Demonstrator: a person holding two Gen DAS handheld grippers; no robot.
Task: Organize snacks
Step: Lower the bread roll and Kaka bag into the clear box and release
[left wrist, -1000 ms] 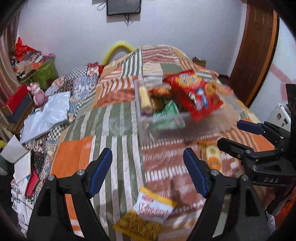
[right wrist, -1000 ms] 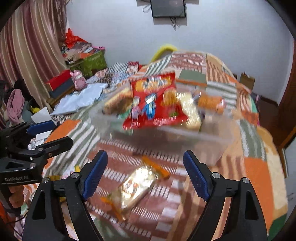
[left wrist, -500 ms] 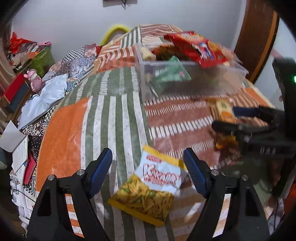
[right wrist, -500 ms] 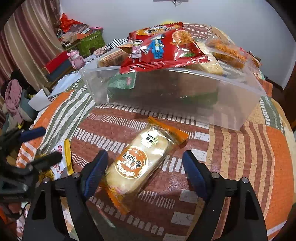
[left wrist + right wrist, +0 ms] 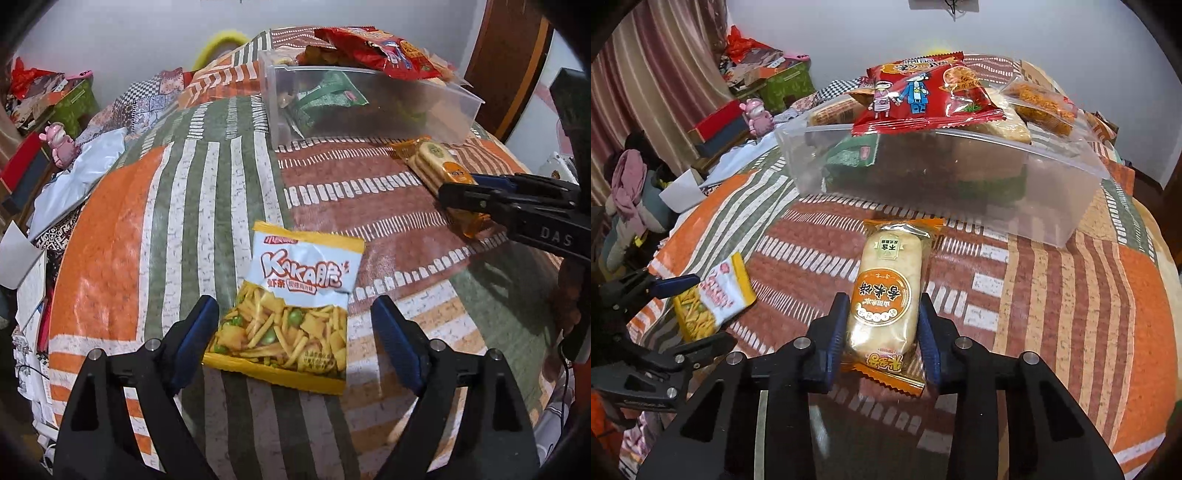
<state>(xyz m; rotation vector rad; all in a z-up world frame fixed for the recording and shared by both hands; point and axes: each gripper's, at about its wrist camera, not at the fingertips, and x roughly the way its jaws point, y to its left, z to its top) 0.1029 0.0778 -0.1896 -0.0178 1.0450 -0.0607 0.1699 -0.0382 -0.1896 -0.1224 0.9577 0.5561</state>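
right claw [image 5: 882,325] clamped on rice cracker pack [image 5: 886,291] (orange wrapper) | left claw [image 5: 291,325] apart, straddling chips bag [image 5: 291,306]

Rice cracker pack [image 5: 884,291]: orange-edged clear wrapper, laid flat just in front of the clear bin [image 5: 1052,192].
Chip bag [image 5: 291,310]: pale blue and yellow, laid flat, well in front of the bin, to its left.
Clear bin: filled to heaping, topped by a red snack bag [image 5: 923,98].
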